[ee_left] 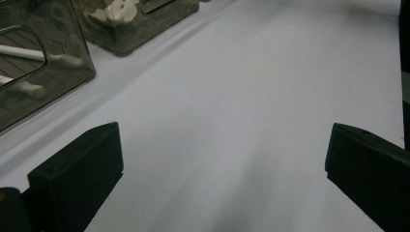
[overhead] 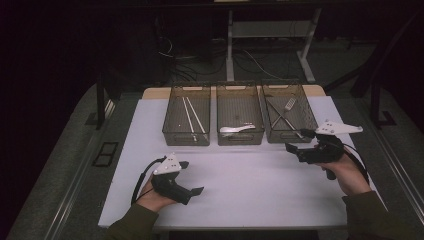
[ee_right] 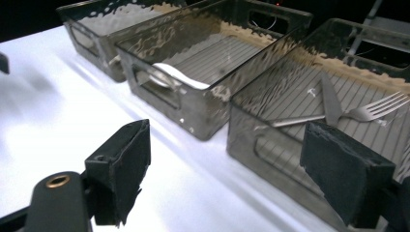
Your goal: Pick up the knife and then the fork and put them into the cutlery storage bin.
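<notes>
Nearest, left claw (overhead: 193, 177) wide open and empty over bare bench (overhead: 250, 185), waiting; farther, right claw (overhead: 298, 140) also wide and empty beside right bin (overhead: 289, 131), likely to reach fork (overhead: 289, 104) and knife (ee_right: 330, 100) sorted there.

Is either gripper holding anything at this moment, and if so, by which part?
Nothing is held. The left gripper and the right gripper both stand open with only the white table cover between their jaws.
</notes>
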{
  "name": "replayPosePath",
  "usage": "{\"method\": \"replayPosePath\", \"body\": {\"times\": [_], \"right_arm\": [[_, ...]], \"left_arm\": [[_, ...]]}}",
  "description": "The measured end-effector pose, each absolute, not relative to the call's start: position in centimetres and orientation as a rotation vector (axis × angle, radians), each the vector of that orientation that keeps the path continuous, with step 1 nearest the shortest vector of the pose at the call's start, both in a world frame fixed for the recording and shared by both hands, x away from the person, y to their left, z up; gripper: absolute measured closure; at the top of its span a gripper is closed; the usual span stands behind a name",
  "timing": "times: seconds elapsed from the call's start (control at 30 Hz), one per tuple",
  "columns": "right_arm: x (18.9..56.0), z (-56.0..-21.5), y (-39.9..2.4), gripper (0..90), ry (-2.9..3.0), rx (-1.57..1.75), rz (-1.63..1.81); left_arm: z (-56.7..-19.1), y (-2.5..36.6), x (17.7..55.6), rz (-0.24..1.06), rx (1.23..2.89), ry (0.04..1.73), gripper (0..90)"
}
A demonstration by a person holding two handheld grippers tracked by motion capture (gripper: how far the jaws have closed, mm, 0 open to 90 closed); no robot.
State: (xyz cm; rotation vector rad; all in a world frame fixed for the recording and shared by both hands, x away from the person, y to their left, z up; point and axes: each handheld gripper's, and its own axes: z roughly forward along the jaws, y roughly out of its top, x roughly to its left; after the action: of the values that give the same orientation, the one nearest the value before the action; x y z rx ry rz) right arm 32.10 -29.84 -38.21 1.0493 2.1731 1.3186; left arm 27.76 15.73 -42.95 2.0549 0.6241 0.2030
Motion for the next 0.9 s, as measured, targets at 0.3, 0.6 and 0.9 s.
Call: {"method": "replayPosePath", "body": {"times": [0.3,0.6,0.9], "right_arm": [[30.0,-39.7,-30.3,16.4,2.179,1.064,1.362],[28.4,-41.1,-30.3,16.3,2.211,1.067,1.38],[27.0,-42.2,-30.5,16.4,2.235,1.08,1.385]], "left_arm": [[-42.9,15.8,27.8,0.2,2.057,0.615,0.0],[-42.9,15.7,27.7,0.198,2.059,0.612,0.0],[-42.9,15.7,27.6,0.197,2.056,0.612,0.0]]}}
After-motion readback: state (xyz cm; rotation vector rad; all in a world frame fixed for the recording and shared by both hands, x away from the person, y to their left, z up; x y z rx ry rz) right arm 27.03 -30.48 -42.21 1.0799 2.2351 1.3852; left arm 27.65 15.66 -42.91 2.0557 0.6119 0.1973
